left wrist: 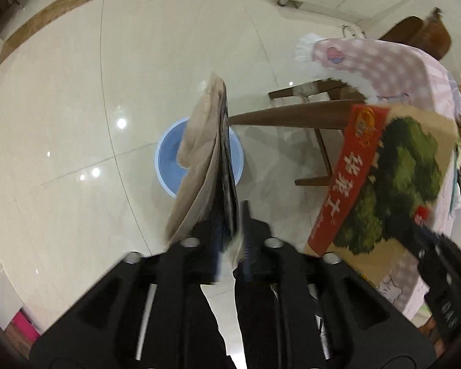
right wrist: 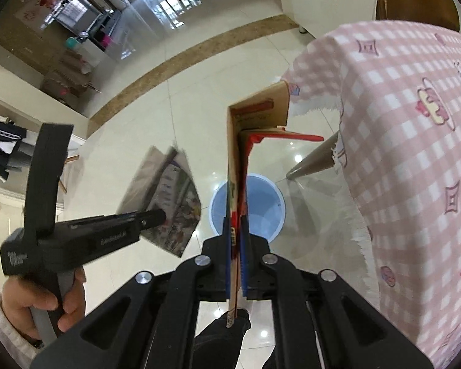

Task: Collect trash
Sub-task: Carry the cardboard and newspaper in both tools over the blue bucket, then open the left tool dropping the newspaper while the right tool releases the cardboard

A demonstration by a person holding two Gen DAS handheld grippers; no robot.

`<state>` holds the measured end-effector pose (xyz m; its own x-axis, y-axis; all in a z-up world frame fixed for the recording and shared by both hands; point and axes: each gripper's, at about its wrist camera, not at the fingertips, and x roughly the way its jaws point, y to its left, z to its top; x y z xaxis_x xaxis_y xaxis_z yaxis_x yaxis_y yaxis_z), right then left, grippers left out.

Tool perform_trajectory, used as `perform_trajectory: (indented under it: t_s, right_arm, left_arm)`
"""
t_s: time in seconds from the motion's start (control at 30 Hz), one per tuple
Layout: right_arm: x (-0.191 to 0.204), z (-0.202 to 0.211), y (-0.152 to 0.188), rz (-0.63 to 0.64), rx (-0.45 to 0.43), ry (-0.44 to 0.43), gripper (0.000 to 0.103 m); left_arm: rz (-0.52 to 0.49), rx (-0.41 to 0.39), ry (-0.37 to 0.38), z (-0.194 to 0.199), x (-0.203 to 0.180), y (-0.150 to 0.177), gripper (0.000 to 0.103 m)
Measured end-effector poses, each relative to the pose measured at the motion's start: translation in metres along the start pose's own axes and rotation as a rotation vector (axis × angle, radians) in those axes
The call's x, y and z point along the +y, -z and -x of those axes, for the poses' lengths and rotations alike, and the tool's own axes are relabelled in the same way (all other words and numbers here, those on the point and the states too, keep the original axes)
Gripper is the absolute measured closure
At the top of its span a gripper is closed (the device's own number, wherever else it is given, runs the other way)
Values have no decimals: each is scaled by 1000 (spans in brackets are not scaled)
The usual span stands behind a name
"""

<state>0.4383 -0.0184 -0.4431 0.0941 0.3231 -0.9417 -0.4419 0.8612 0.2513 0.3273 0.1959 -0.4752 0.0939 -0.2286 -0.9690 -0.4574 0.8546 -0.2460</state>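
1. The left gripper (left wrist: 227, 246) has its jaws clamped on a folded paper bag (left wrist: 206, 160); the right gripper (right wrist: 238, 264) pinches a flattened carton (right wrist: 235, 160).
2. Both hang over the blue bin (right wrist: 261, 203) on the floor; centre each before letting go.
3. The clothed worktop (right wrist: 415, 141) and a chair leg (right wrist: 313, 160) crowd the right side.

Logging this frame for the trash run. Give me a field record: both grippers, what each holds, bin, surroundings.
left gripper: shut on folded paper bag, held above the floor
right gripper: shut on flattened cardboard box, held edge-on
bin: blue bucket on the tiled floor, open, beneath both items
bin contents: cannot tell
nearby: table with pink checked cloth to the right
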Motion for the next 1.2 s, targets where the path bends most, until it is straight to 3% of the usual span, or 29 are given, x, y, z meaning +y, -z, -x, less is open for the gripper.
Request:
perform_trajectory:
  t_s: [0.03, 0.07, 0.17, 0.57, 0.77, 0.97, 1.07, 1.2]
  right_arm:
    - [2, -4, 0, -6, 4, 4, 98]
    - [4, -7, 0, -10, 7, 10, 98]
    - [15, -16, 1, -14, 16, 19, 98]
    - [65, -42, -11, 79, 47, 26, 98]
    - [88, -49, -17, 123, 46, 32, 97]
    - [98, -48, -22, 124, 30, 32, 90]
    - [99, -42, -24, 120, 21, 22, 78]
    - [94, -25, -24, 104, 0, 12, 78]
  left_arm:
    - [14, 2, -13, -3, 1, -4, 41]
    - [28, -11, -8, -3, 5, -7, 33]
    - [18, -4, -22, -2, 4, -9, 33]
    - [1, -212, -160, 68, 31, 6, 33]
    - [22, -250, -190, 84, 43, 11, 32]
    - [48, -265, -192, 95, 49, 20, 32]
    - [48, -274, -192, 95, 43, 21, 32]
    - [33, -284, -195, 100, 29, 24, 32]
